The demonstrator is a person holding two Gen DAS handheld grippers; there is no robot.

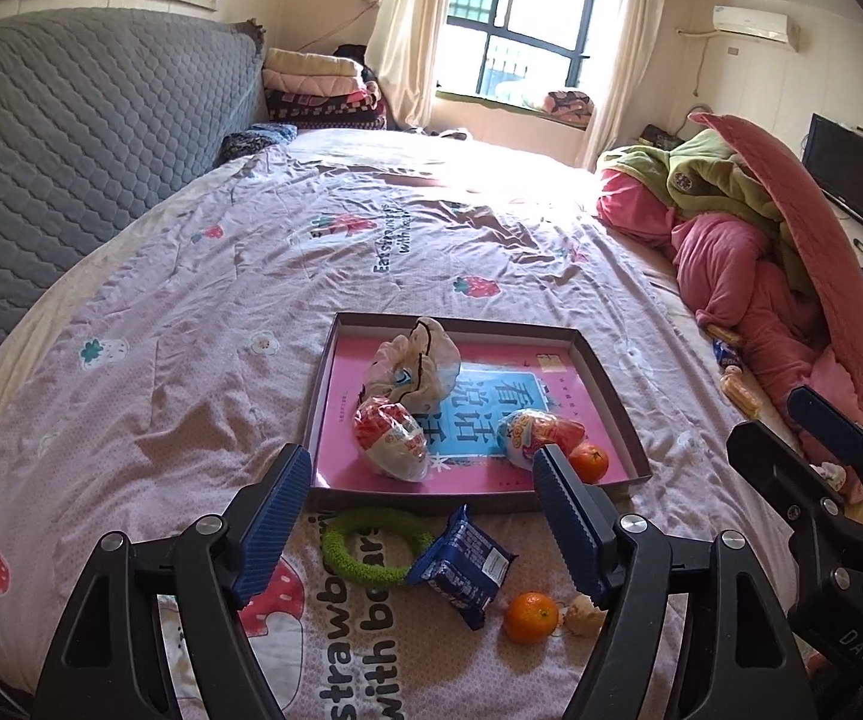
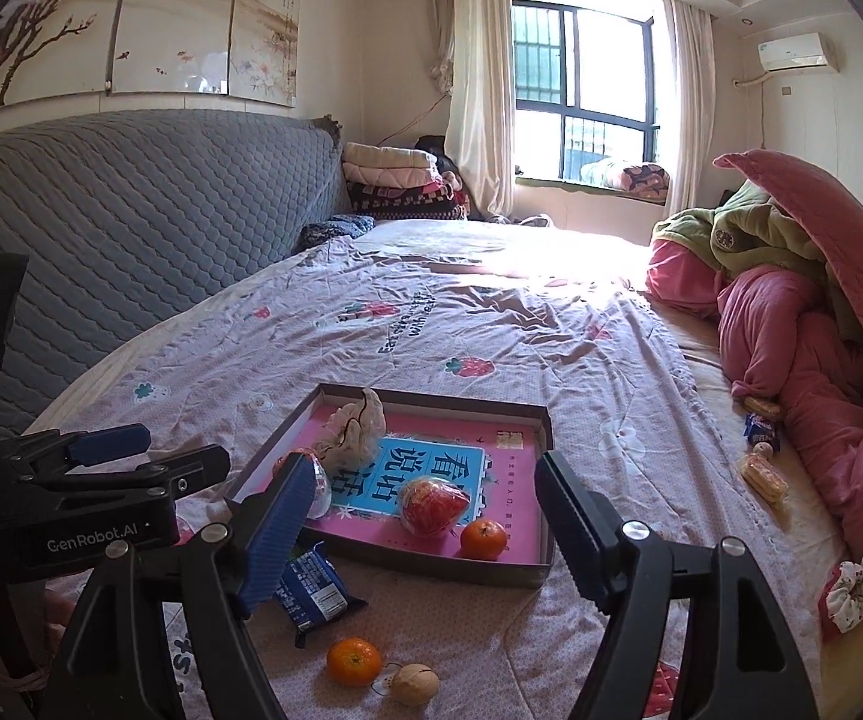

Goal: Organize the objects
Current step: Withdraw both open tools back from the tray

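Shallow cardboard tray (image 1: 614, 381) lying flat on the bed (image 1: 221, 276), pink printed sheet lining its floor, evidently serving as the collecting place. Already inside: a crumpled cloth scrunchie (image 1: 416, 363) toward the far side, two wrapped snack packets (image 1: 392, 438) nearer the front, and a tangerine (image 1: 588, 461) tucked into the near right corner. Outside, just before the tray's front wall: a green ring (image 1: 365, 546), a blue snack packet (image 1: 461, 564) touching it, a second tangerine (image 2: 354, 660), and a small walnut-like piece (image 2: 413, 683) beside that; probably next to go in. Farther right, near the pink bedding (image 2: 803, 360), more loose snacks (image 2: 764, 477) and another scrunchie (image 2: 854, 591), well apart from the tray. Left hand-held gripper (image 1: 422, 510) released, nothing between the pads, poised above the near clutter. Right hand-held gripper (image 2: 422, 531) likewise released and empty, aimed toward the tray's front edge.
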